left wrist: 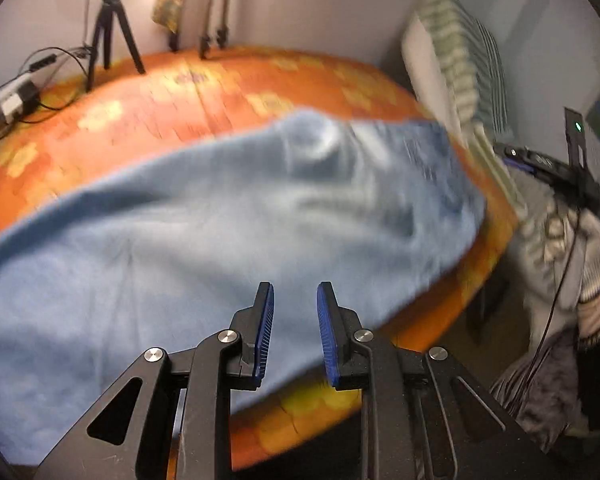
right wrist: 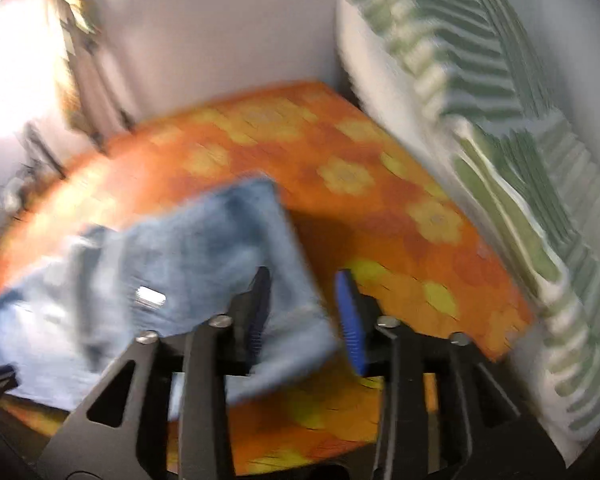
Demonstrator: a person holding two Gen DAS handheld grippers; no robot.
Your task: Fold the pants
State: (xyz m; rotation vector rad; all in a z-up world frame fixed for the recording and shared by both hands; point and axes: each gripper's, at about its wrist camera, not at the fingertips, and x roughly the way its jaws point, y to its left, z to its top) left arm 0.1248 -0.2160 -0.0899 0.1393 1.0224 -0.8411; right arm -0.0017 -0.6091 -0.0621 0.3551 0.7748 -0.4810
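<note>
Light blue pants [left wrist: 180, 232] lie spread across the orange flowered bed cover [left wrist: 220, 92]. My left gripper [left wrist: 295, 300] is open and empty, its blue pads just above the pants' near edge. In the right wrist view the pants [right wrist: 188, 248] lie crumpled at the left, with one end next to my right gripper [right wrist: 304, 280]. That gripper is open; a flap of cloth lies between its jaws, against the left finger [right wrist: 260, 300], not clamped. The view is blurred by motion.
A black tripod [left wrist: 112, 28] and cables with a power strip [left wrist: 16, 96] stand at the bed's far left. Green striped pillows [left wrist: 460, 60] lean at the right, also in the right wrist view [right wrist: 480, 80]. Clothes and a black device [left wrist: 548, 164] sit right of the bed.
</note>
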